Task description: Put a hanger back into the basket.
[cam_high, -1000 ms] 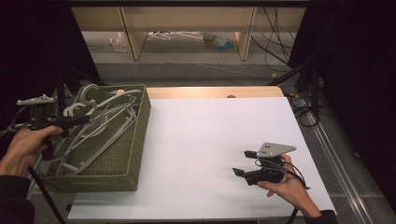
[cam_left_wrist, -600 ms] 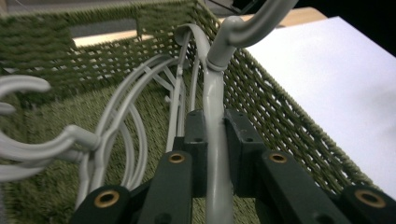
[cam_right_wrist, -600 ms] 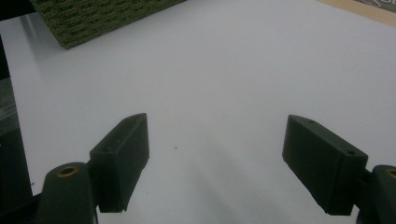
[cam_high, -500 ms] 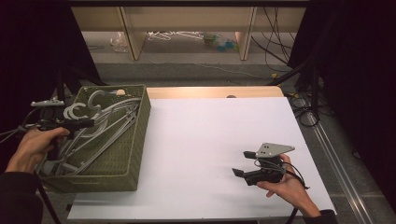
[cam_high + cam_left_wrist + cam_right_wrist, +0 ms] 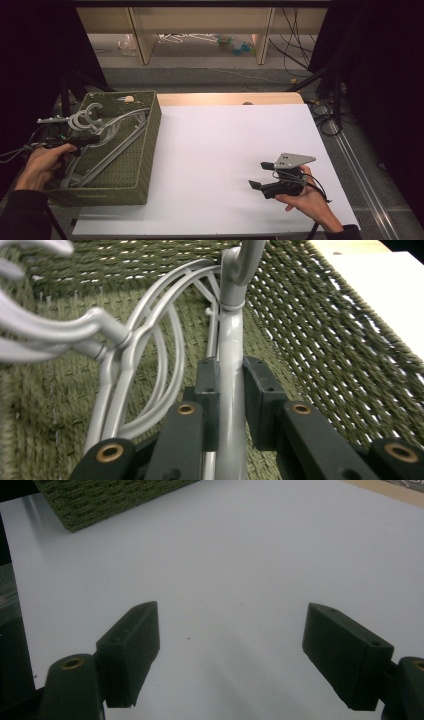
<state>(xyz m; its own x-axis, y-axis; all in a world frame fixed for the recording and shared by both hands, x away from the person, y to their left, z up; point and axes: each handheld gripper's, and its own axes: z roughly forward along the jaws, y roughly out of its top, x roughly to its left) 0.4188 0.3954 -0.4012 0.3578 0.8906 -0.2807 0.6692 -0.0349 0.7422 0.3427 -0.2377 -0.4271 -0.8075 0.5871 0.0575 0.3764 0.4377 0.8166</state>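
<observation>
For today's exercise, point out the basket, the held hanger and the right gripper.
basket (image 5: 142, 150): high view, its right woven wall.
hanger (image 5: 231, 365): left gripper view, grey neck between the pads.
right gripper (image 5: 230, 650): right gripper view, midway between its open fingertips.

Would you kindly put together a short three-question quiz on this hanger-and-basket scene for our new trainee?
1. True or false: the left gripper has its jaws closed on a grey hanger.
2. Multiple choice: where do the hangers lie? A) on the white table top; B) in the green woven basket; C) on the floor.
3. Fill in: the right gripper hovers over the white table top with its jaws ____ and nothing between them.

Key: 1 true. 2 B. 3 open.
</observation>
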